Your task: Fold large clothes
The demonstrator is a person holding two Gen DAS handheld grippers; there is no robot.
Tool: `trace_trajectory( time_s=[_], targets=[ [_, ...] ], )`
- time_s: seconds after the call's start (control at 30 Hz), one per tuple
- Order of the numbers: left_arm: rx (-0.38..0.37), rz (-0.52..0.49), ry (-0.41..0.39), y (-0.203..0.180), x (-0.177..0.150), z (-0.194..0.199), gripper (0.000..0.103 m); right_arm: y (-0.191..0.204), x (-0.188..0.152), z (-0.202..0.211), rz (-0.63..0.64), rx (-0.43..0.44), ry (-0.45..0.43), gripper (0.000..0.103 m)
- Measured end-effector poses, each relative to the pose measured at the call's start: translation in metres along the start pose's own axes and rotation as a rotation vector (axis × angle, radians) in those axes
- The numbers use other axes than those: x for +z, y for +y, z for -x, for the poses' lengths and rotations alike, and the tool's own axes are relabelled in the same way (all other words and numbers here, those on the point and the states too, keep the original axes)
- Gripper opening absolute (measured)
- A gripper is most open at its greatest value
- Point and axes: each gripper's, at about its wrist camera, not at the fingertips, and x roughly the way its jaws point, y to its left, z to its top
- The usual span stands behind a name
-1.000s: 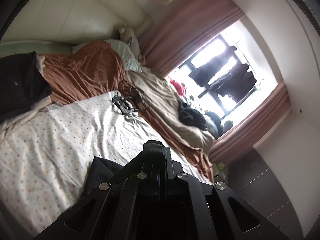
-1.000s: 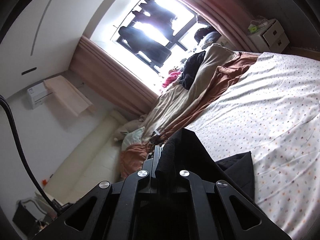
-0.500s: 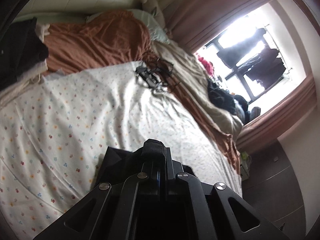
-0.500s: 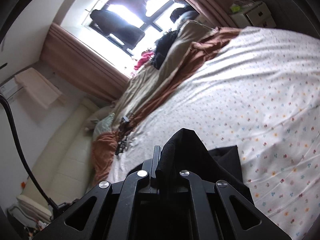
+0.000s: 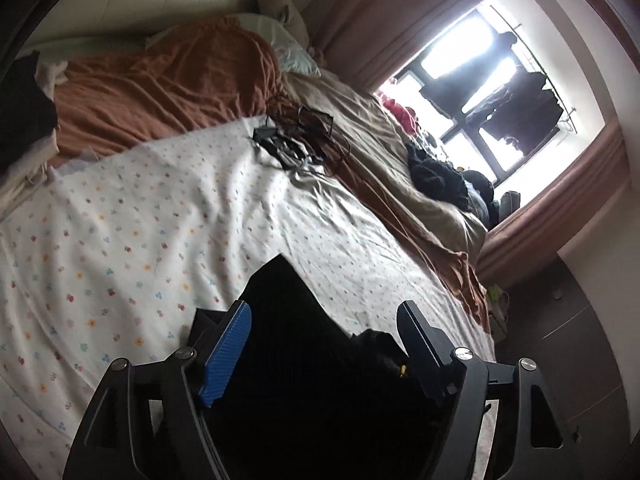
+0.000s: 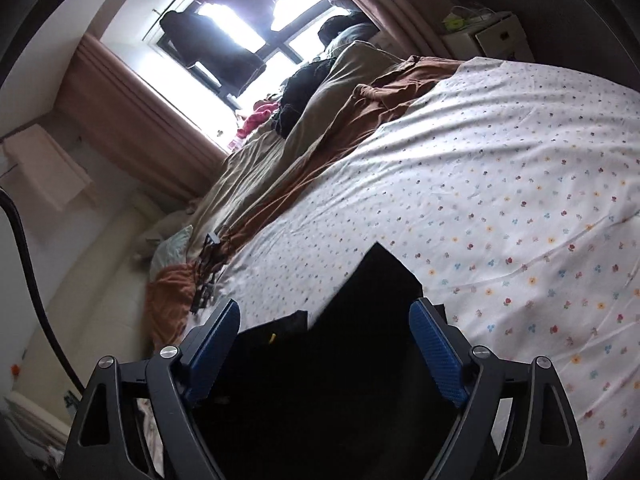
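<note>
A black garment (image 5: 288, 320) lies on the flowered white bedsheet (image 5: 132, 224), right under both grippers. In the left wrist view its pointed corner reaches out past the fingers. My left gripper (image 5: 324, 316) is open just above it, blue pads wide apart, holding nothing. The same black garment (image 6: 376, 292) shows in the right wrist view on the sheet (image 6: 520, 184). My right gripper (image 6: 324, 316) is open over it too, with nothing between its pads.
A tangle of dark cables and a device (image 5: 296, 140) lies further up the bed. A rust-brown blanket (image 5: 160, 80) and a beige duvet (image 5: 400, 168) run along the far side, with dark clothes (image 5: 436, 176) near the window. A white nightstand (image 6: 488, 32) stands beyond.
Both grippers were shut on the black garment, lowered it to the sheet, and have now opened and let go. The garment lies flat on the bed.
</note>
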Motion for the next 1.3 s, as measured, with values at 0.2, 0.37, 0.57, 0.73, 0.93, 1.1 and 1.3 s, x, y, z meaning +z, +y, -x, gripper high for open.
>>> trace_trajectory(
  time_s=[0.2, 0.37, 0.57, 0.73, 0.93, 1.1, 1.3],
  targets=[
    [0.072, -0.029, 0.059, 0.023, -0.008, 0.007, 0.076, -0.016, -0.012, 0.006, 0.043, -0.081, 0.076, 0.087],
    [0.161, -0.080, 0.136, 0.053, -0.026, 0.009, 0.076, -0.032, -0.023, 0.012, 0.086, -0.145, 0.156, 0.087],
    [0.207, -0.137, 0.235, 0.080, -0.049, 0.012, 0.067, -0.049, -0.043, 0.009, 0.172, -0.198, 0.300, 0.087],
    [0.212, -0.199, 0.315, 0.086, -0.069, 0.000, 0.060, -0.061, -0.061, 0.001, 0.211, -0.213, 0.394, 0.087],
    [0.187, -0.240, 0.357, 0.084, -0.075, -0.017, 0.032, -0.070, -0.069, -0.012, 0.173, -0.182, 0.425, 0.055],
    [0.201, -0.261, 0.351, 0.078, -0.068, -0.027, 0.003, -0.071, -0.062, -0.018, 0.158, -0.161, 0.405, 0.004],
    [0.217, -0.291, 0.314, 0.066, -0.060, -0.033, 0.000, -0.065, -0.048, -0.008, 0.180, -0.161, 0.323, 0.002]
  ],
)
